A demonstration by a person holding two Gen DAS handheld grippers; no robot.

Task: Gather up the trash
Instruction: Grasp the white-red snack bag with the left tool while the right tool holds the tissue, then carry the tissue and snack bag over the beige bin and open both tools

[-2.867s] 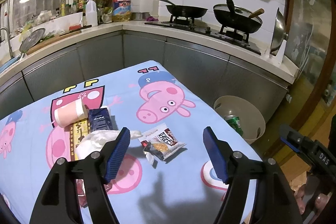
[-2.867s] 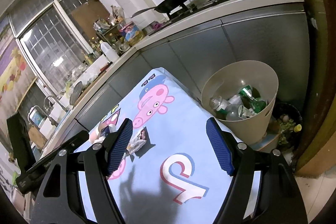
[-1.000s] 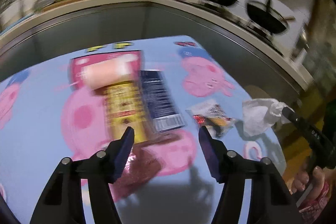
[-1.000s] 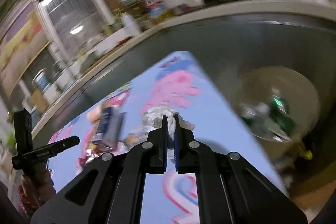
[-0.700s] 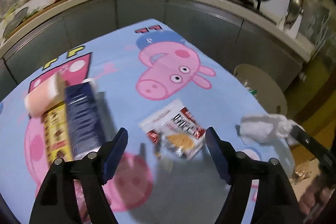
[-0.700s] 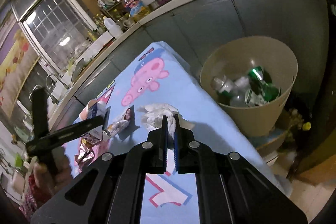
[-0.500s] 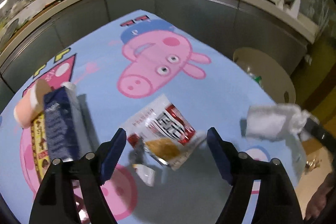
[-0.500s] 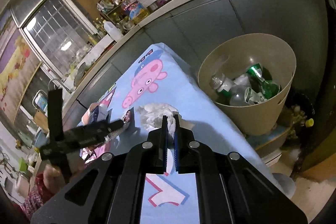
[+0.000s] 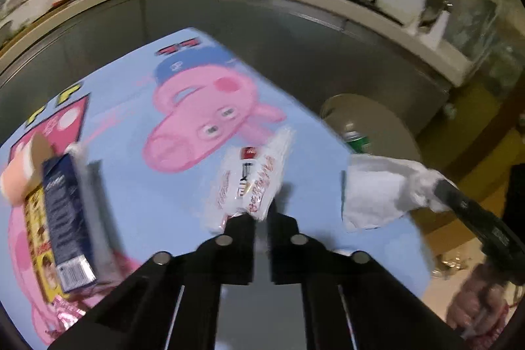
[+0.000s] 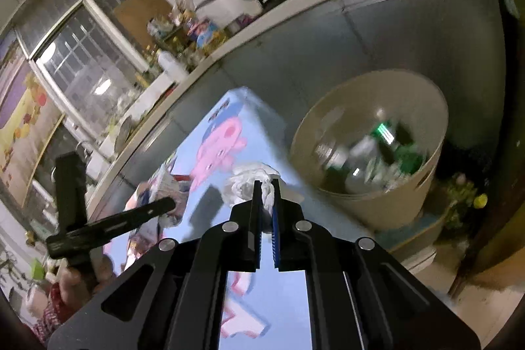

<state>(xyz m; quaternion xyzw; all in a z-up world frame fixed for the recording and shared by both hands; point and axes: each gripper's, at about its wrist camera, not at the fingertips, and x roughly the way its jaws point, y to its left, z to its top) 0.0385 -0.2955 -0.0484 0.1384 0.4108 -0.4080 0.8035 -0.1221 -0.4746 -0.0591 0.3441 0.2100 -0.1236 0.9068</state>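
Left gripper point(image 9: 261, 220) clamped narrow on near edge of snack wrapper point(image 9: 251, 182), wrapper lifted off blue cartoon cloth point(image 9: 157, 186) and standing up between jaws. Right gripper point(image 10: 266, 202) pinched tight on crumpled white tissue point(image 10: 247, 182), wad bulging past the tips. Landmark: beige bin point(image 10: 410, 195), on floor just past cloth's far right corner, already w/ green can and clear bottles inside.

Rel. to bin: tissue close, near side of rim, not yet over the opening. Wrapper farther back, over mid-cloth toward the pig print. Dark blue carton point(image 9: 65, 218) + yellow packet under it + pink roll well away from bin, at cloth's left side; pink foil scrap beside them at the near edge, also uncollected.

Risks, as judged:
- Wrapper held by thin edge only; slick film could slip out during carry to bin, esp. w/ fast swing. Pics blurred, so grip depth hard to confirm.
- Tissue let go early = lands on cloth or floor short of rim; light, may drift.
- Both tools converging on same bin; could knock together or catch rim and tip it.
- Carton leaning, may topple if cloth dragged.
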